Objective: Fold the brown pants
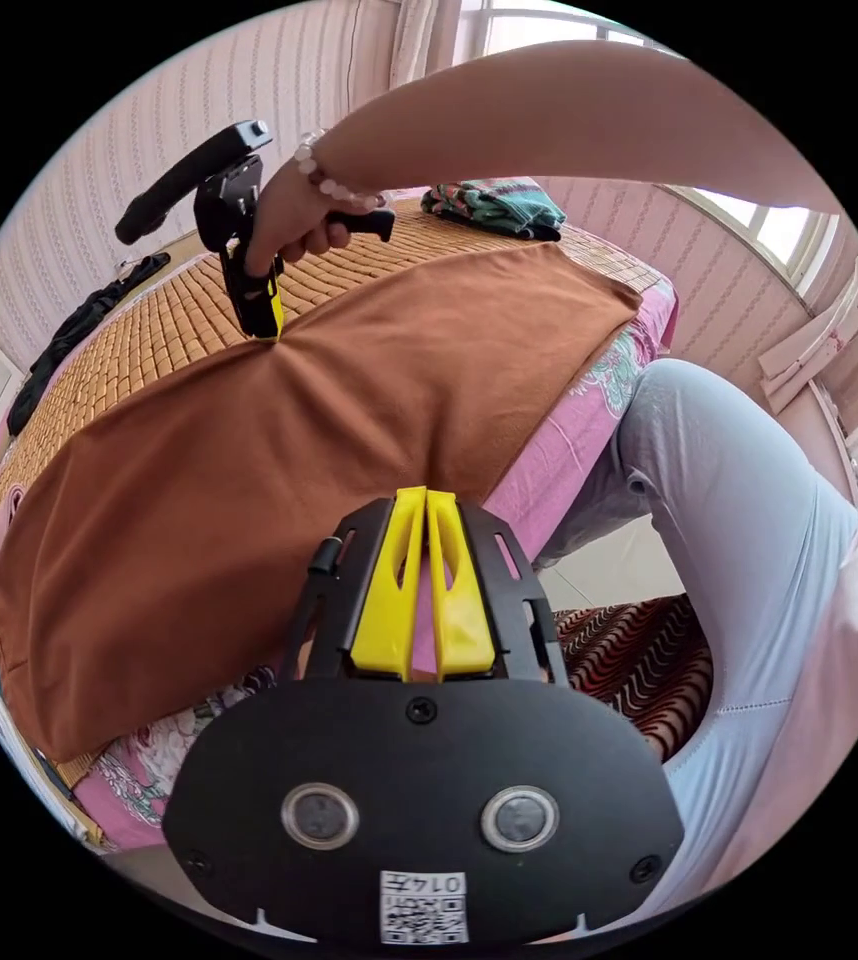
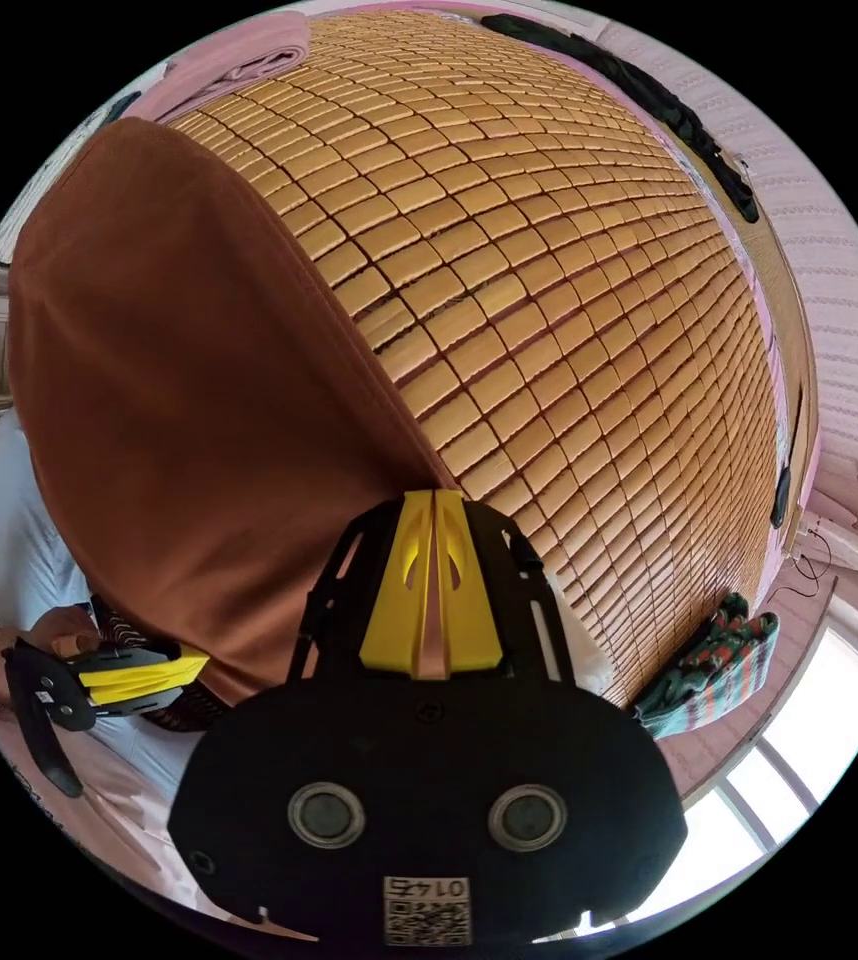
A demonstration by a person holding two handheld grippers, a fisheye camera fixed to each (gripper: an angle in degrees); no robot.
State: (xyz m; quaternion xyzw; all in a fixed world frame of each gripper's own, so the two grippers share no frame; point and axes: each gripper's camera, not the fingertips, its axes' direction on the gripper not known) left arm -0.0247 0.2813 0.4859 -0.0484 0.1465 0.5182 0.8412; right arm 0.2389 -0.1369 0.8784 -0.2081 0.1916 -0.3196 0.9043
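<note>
The brown pants (image 1: pixel 279 470) are spread flat across a woven bamboo mat (image 1: pixel 149 320) that covers a bed, with one long edge lying along the near side of the bed above a pink floral sheet (image 1: pixel 569 430). In the left gripper view, the left gripper (image 1: pixel 426 495) is seen with its yellow jaws drawn together at the near edge of the pants; a thin strip of cloth appears to be pinched between the tips, though the contact point is partly hidden by the jaws themselves. In the same view, the right gripper (image 1: pixel 267 335) is held in a hand (image 1: pixel 294 215) at the far edge of the pants, its yellow tips closed on the fabric where a crease rises. In the right gripper view, the right gripper (image 2: pixel 434 495) is shown clenched, with a narrow band of cloth visible between the jaws, at the border where the pants (image 2: pixel 189 400) meet the mat (image 2: pixel 569 300). The left gripper (image 2: pixel 189 660) is visible at the lower left of that view, closed at the opposite edge of the pants. A folded patterned garment (image 1: pixel 494 205) rests on the far corner of the mat, well apart from the pants. A dark garment (image 1: pixel 79 320) lies along the mat's far side.
</note>
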